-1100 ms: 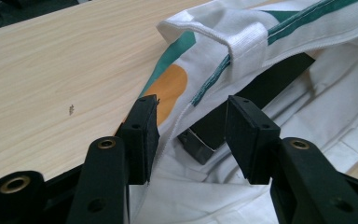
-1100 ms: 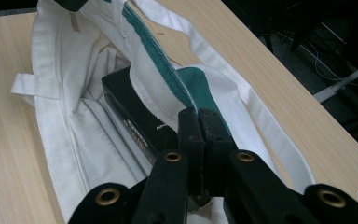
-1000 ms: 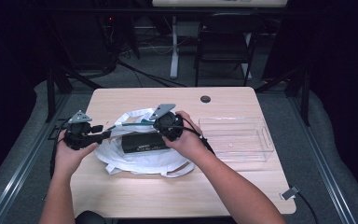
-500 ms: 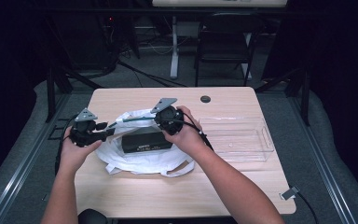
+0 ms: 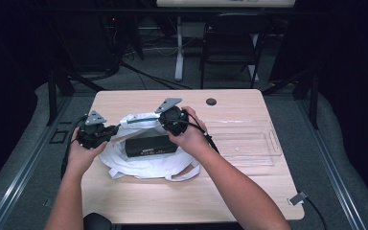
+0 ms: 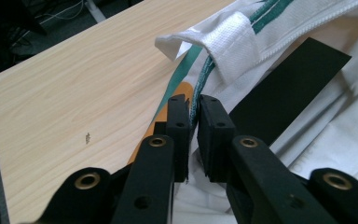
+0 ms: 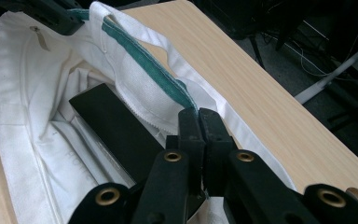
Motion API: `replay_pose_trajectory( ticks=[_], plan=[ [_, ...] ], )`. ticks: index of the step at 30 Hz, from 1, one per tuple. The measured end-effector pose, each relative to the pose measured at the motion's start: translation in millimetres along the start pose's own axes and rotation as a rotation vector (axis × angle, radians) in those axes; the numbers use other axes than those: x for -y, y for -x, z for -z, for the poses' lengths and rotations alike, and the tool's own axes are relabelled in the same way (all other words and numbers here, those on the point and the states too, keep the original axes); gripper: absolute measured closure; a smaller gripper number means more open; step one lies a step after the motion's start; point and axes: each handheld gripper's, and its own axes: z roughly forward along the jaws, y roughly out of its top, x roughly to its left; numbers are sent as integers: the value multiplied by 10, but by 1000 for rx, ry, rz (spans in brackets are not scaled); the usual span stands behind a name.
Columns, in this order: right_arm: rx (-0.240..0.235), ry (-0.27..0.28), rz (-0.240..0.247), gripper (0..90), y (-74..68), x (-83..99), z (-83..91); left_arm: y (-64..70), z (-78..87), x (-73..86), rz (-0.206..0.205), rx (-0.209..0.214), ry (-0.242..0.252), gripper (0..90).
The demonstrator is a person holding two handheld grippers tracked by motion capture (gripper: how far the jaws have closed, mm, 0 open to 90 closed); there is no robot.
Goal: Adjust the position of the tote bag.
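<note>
The table (image 5: 139, 201) carries a white bag (image 5: 148, 165) at its middle left, and a clear tray (image 5: 249, 146) lies just beside the bag on the right. Inside the open bag there is a black box (image 5: 151, 144), lying flat. The left hand-held gripper (image 6: 194, 122) pinches the green-edged rim of the bag at its left side. The right hand-held gripper (image 7: 198, 122) is pressed together on the same rim at the far side, above the box

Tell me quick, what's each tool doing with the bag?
Left tool: shut on the white bag, pinching its green-trimmed edge.
Right tool: shut on the white bag too, farther along that edge.
</note>
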Motion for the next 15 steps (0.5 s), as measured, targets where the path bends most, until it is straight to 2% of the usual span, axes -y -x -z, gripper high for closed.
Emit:
replay_pose_trajectory(
  ticks=[4, 11, 15],
  plan=[
    [0, 3, -2, 888, 1, 13, -4, 21, -18, -13, 1, -4, -3, 879],
    [-6, 5, -14, 886, 13, 56, 6, 28, -19, -31, 1, -1, -12, 884],
    [-14, 8, -21, 883, 7, 68, 8, 14, -15, -32, 21, 7, -11, 886]
  ],
)
